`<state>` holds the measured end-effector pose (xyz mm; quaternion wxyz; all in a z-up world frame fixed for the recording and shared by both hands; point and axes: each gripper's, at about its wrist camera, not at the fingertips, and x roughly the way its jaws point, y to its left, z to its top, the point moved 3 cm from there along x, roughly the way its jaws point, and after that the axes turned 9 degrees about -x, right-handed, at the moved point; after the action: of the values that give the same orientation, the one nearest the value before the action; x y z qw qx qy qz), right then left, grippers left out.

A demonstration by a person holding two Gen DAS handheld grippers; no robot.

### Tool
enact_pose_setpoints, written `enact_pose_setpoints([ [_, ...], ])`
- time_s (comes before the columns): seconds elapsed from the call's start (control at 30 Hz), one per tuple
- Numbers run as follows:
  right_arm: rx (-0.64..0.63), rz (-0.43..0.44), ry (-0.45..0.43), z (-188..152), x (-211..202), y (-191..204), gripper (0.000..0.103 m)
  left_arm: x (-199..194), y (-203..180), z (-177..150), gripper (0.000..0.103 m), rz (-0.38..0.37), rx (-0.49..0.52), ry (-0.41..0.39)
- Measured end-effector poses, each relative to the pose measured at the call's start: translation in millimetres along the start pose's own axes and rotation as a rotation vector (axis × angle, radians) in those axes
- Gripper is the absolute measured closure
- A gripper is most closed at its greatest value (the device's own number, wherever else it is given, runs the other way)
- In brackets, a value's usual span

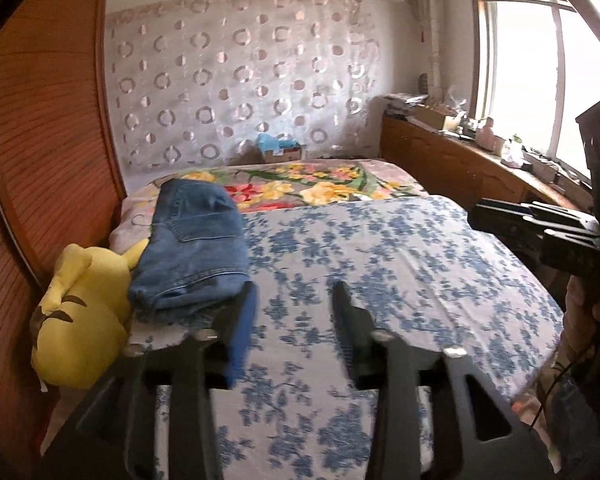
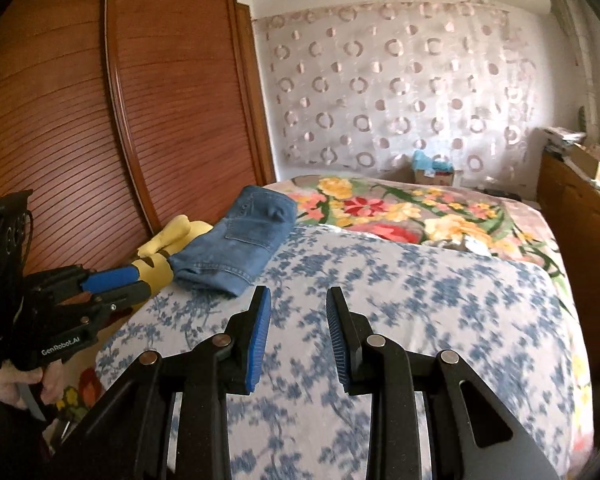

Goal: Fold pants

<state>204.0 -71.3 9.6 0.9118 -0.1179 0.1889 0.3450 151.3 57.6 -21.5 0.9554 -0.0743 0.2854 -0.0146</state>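
Folded blue denim pants (image 1: 194,240) lie in a compact stack on the left side of the bed; they also show in the right wrist view (image 2: 240,246). My left gripper (image 1: 294,294) is open and empty, just in front and to the right of the pants' near edge; it also shows in the right wrist view (image 2: 130,282). My right gripper (image 2: 298,300) is open and empty above the blue-flowered sheet, to the right of the pants. It shows at the right edge of the left wrist view (image 1: 476,210).
A yellow plush toy (image 1: 80,316) lies against the pants at the bed's left edge. A wooden wardrobe (image 2: 120,120) stands left. A flowered blanket (image 2: 400,212) covers the far bed. A cluttered wooden sideboard (image 1: 460,152) runs along the right under the window.
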Motion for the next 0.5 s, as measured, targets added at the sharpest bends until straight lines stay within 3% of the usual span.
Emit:
enact_pose_setpoints([
  [0.07,0.006,-0.014,-0.005,-5,-14,2,0.073,-6,-8,-1,0.046,-0.019,0.004,-0.007],
  [0.13,0.006,-0.029,-0.010,-10,-23,4,0.073,-12,-14,-3,0.030,-0.026,0.005,-0.018],
  [0.3,0.020,-0.057,-0.031,-26,-60,9,0.073,-32,-31,-9,0.009,-0.053,0.016,-0.043],
  [0.4,0.023,-0.061,-0.048,-30,-78,9,0.073,-43,-35,-8,0.004,-0.037,0.012,-0.070],
  [0.5,0.026,-0.079,-0.062,-31,-91,10,0.066,-53,-41,-5,0.004,-0.037,0.020,-0.093],
])
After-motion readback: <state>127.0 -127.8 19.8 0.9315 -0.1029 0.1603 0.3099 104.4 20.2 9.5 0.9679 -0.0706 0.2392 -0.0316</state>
